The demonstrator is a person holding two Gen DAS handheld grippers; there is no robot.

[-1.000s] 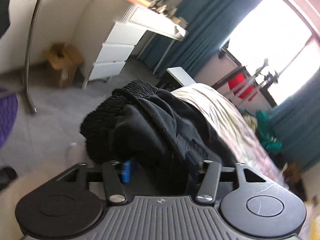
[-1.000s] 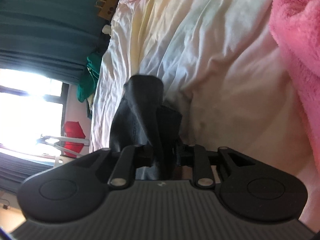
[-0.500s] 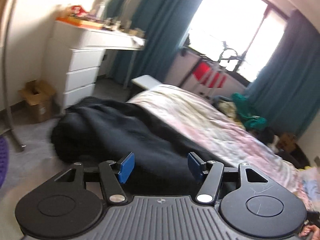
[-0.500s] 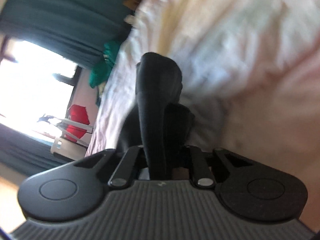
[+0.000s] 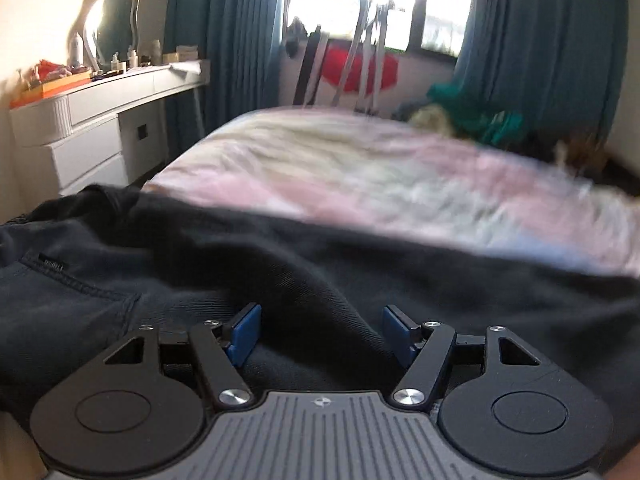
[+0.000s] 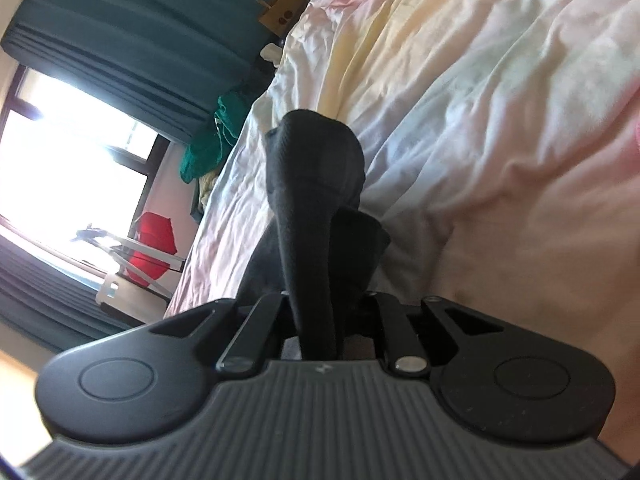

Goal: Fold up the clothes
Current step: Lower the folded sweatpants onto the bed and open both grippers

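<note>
Left to right: L hand-held gripper (image 5: 320, 334) hangs low over the dark garment (image 5: 168, 264), which lies spread across the near end of the bed (image 5: 360, 160), waistband end off to the L by the bed's edge. Blue pads (image 5: 245, 334) stand wide apart w/ nothing pinched; cloth lies under and between them but they aren't pressing it. Jaws have just been opening further. White dresser (image 5: 92, 136) w/ mirror sits far L, window and teal curtains beyond the bed.

R hand-held gripper (image 6: 320, 312) is clamped nearly shut on a bunched fold of the same dark garment (image 6: 316, 184); the cloth rises as a ridge from the jaws and drapes onto the pale bedsheet (image 6: 480, 120).

Progress, as a guess: early-to-mid. Garment is laid out on the bed, one end pinned by the R, but no neat fold shows yet; surface looks rumpled. Left to do: L needs a fresh grip, then fold over and smooth.

Vs a sec ago: L was holding a heaped bundle of the cloth w/ jaws closer; now it's let go, cloth lies flatter, view has swung round to face the window. R had looser jaws then, has since closed down on the fold, barely shifted otherwise
</note>
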